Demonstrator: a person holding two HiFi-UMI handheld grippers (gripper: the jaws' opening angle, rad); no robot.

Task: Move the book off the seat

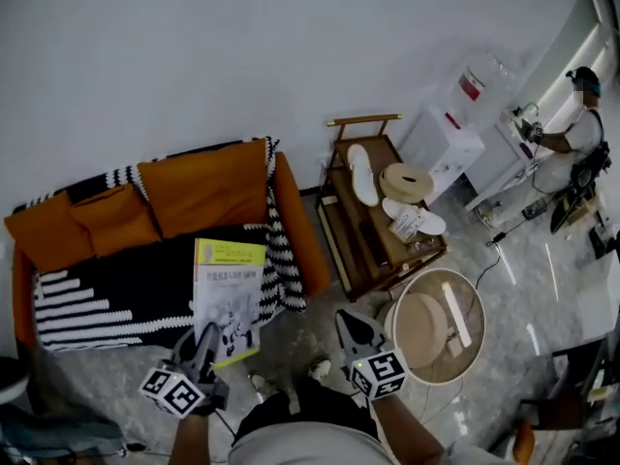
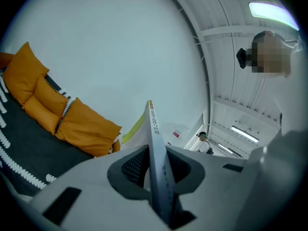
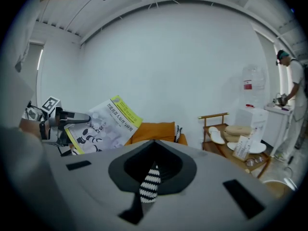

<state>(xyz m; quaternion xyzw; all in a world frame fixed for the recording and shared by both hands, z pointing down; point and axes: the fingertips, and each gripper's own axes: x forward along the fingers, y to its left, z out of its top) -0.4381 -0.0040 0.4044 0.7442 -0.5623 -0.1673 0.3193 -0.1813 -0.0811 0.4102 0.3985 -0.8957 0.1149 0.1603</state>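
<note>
The book [image 1: 231,294], a thin paperback with a yellow-green band across the top of its cover, is clamped by its near edge in the left hand-held gripper [image 1: 203,342]. In the left gripper view the 2 jaws press on either face of it, only as far apart as the book is thick. Gripping it by the edge leaves most of the book sticking out past the jaws, so it sits tilted. The right gripper view shows it raised in the air in front of the orange cushions [image 1: 199,190], clear of the seat. In the head view it is above the front of the sofa [image 1: 302,229], with its near end past the black-and-white striped throw [image 1: 82,303] and over the floor [image 1: 107,386].

The right hand-held gripper [image 1: 349,325] hangs well apart to the right, near the wooden trolley [image 1: 341,235]. Its jaws stand a narrow slit apart and hold nothing; the stripes seen through the slit are the throw beyond. It looks idle, probably because 1 grip is enough for so light a book.

The lift looks done. What remains, I judge, is to carry the book away from the sofa and set it down. With so shallow a hold, it could sag or slip.
</note>
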